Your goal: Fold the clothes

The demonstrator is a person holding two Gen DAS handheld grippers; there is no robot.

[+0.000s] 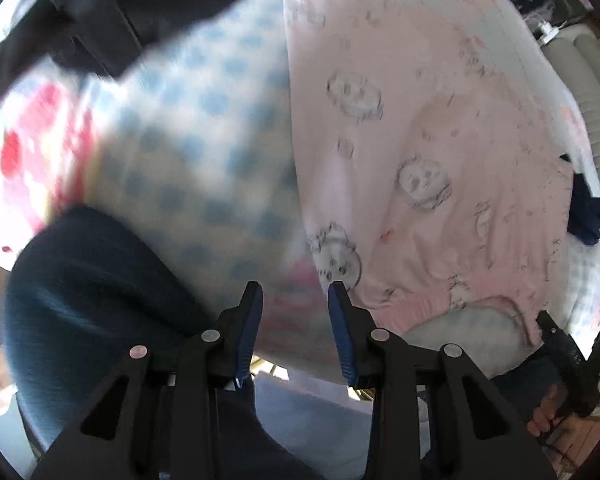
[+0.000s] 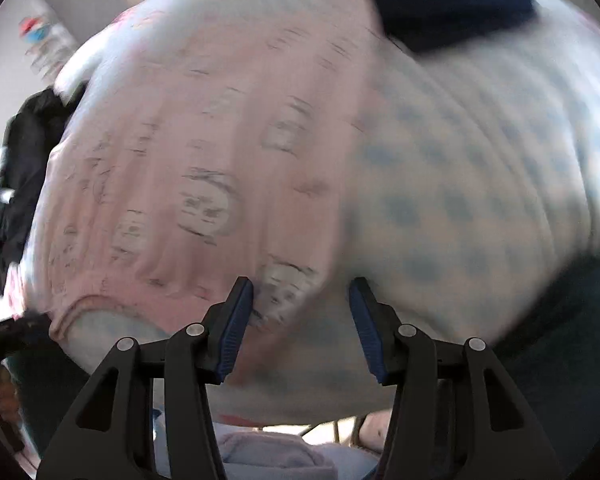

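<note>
- Progress: early, by my judgement. The pink garment lies spread and mostly flat, with no fold visible in it; its ribbed hem runs along the near edge.
- Location: the pink garment lies on the checked sheet, at the near edge of the surface, directly ahead of both claws.
- Left gripper: jaws apart, nothing pinched between the pads; it hangs over the garment's near corner, at the seam where pink meets the checked sheet. Contact with the cloth cannot be told.
- Right gripper: jaws apart, wider than the left's, with the garment's edge showing between them; the pads do not press on it as far as the blurred view shows.
- Remaining: the whole fold, then presumably the other items: a black garment at the far side, a navy item, and a dark teal cloth near the left claw.
- Surface: soft, bed-like, blue-and-white checks, with a red-and-white print at one side.
- Room: bright light; shelving and furniture at the margins, too blurred to identify.
</note>
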